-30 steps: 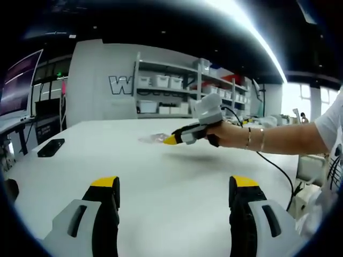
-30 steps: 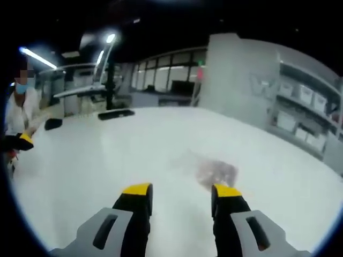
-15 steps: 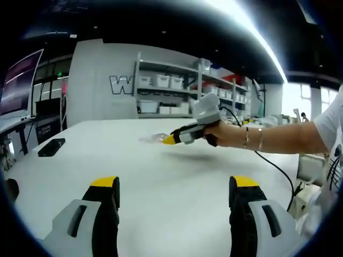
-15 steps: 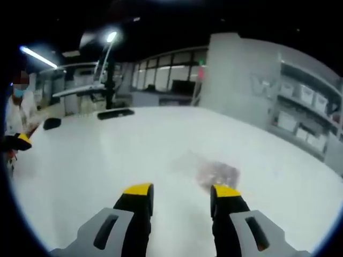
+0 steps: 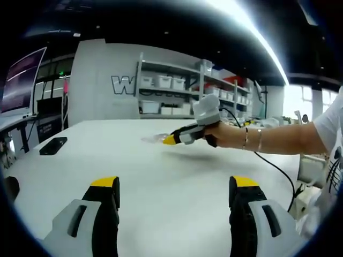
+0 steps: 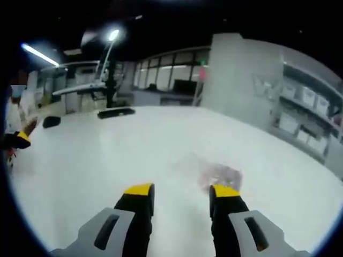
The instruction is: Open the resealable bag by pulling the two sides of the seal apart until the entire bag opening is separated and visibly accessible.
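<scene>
Bag (image 6: 220, 175) opening is not yet under way as far as these pictures show: the clear resealable pouch is lying flat on the white table (image 6: 107, 155), its seal looking unpulled, though it is too blurred to tell which edge carries the zip. In the right gripper view it is sitting just ahead of the right claw (image 6: 182, 191), touching or nearly touching the tip of the jaw on the right-hand side rather than lying between the two; whether there is real contact is hard to say. That claw's jaws are standing apart with bare tabletop between them, gripping nothing. In the left gripper view the same bag (image 5: 154, 138) is showing as a pale, glinting patch right at the yellow tip of the right claw (image 5: 170, 140), which a hand (image 5: 222, 134) is holding low over the table. The left claw (image 5: 174, 187) is hanging back, well apart from the bag, its jaws spread wide with nothing in them. So the whole job is remaining: each claw is going to need to pinch one side of the seal, and then the two sides need drawing apart along the full mouth. Off to the far left of the left claw, a dark phone (image 5: 53, 145) is resting on the table, with shelves (image 5: 177, 96) of white boxes beyond.
</scene>
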